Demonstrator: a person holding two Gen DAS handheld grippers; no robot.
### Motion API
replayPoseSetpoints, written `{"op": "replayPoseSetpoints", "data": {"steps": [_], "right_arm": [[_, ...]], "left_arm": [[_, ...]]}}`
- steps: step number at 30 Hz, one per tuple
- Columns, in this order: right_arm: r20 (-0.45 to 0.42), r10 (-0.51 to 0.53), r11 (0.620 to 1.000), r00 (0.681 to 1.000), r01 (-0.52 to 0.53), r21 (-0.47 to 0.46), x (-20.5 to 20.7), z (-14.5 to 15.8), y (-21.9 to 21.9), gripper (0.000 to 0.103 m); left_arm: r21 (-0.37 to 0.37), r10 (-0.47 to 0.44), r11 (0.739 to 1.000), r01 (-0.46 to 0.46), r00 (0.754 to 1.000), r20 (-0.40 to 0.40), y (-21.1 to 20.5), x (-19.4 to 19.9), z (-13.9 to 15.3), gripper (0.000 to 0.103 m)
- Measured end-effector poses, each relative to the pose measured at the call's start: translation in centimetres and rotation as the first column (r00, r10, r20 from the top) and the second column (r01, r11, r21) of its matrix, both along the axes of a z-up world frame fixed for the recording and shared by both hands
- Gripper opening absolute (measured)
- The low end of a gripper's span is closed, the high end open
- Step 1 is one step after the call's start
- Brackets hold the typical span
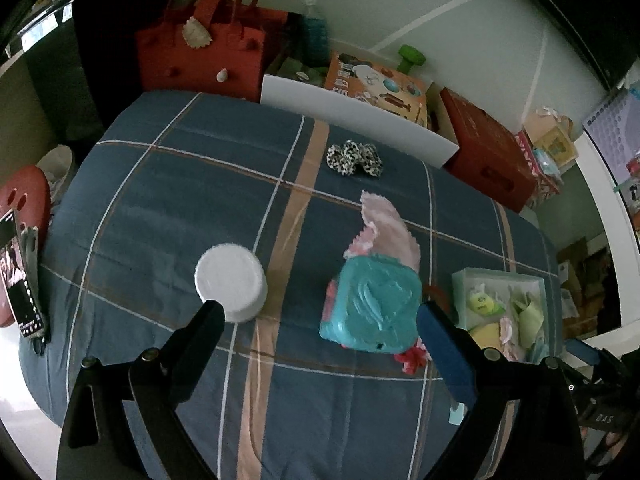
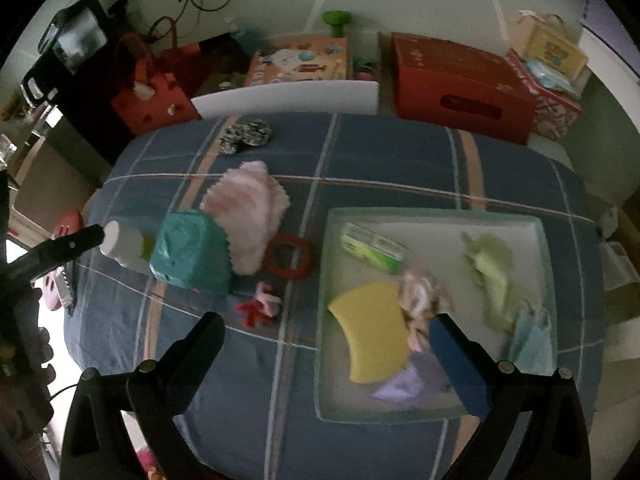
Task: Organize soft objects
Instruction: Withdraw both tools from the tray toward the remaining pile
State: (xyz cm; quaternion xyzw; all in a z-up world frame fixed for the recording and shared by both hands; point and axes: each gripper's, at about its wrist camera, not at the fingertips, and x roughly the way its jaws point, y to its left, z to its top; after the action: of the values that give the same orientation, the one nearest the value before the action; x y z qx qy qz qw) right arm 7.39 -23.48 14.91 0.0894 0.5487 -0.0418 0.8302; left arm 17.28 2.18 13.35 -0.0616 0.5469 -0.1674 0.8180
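A pale green tray (image 2: 436, 214) on the blue plaid cover holds a yellow sponge (image 2: 374, 330), a green cloth (image 2: 490, 272), a pink cloth (image 2: 424, 298), a lilac cloth (image 2: 404, 388) and a green packet (image 2: 372, 247). Left of it lie a teal soft block (image 2: 190, 250), a pink fluffy cloth (image 2: 248, 216), a red ring (image 2: 290, 256), a red-pink scrunchie (image 2: 258, 308) and a leopard scrunchie (image 2: 246, 136). My right gripper (image 2: 326, 340) is open above the tray's near-left corner. My left gripper (image 1: 320, 320) is open and empty, above the teal block (image 1: 372, 304).
A white tub (image 1: 232, 280) stands left of the teal block. Behind the bed edge are a white board (image 1: 356, 120), a red felt bag (image 1: 208, 48), a red box (image 1: 484, 152) and a toy box (image 1: 376, 88). A phone on a stand (image 1: 20, 280) is at far left.
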Motion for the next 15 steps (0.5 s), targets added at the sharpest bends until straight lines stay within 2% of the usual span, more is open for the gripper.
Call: {"op": "replayPoseSetpoints", "data": {"steps": [4, 8, 15], "right_arm": [[0.012, 0.025, 1.000, 1.000, -0.025, 0.016, 1.8, 0.2, 1.2, 0.103], [0.018, 0.044, 0.999, 0.999, -0.044, 0.030, 3.7, 0.3, 2.2, 0.103], [0.008, 0.084, 0.996, 0.996, -0.084, 0.027, 7.1, 0.1, 3.4, 0.103]], "left_arm": [[-0.015, -0.009, 1.000, 0.009, 1.000, -0.005, 0.4, 1.4, 0.3, 0.097], [-0.051, 0.010, 0.999, -0.013, 0.998, -0.059, 1.2, 3.2, 0.1, 0.097], [0.004, 0.002, 1.000, -0.002, 0.999, -0.036, 1.1, 6.0, 0.1, 0.097]]}}
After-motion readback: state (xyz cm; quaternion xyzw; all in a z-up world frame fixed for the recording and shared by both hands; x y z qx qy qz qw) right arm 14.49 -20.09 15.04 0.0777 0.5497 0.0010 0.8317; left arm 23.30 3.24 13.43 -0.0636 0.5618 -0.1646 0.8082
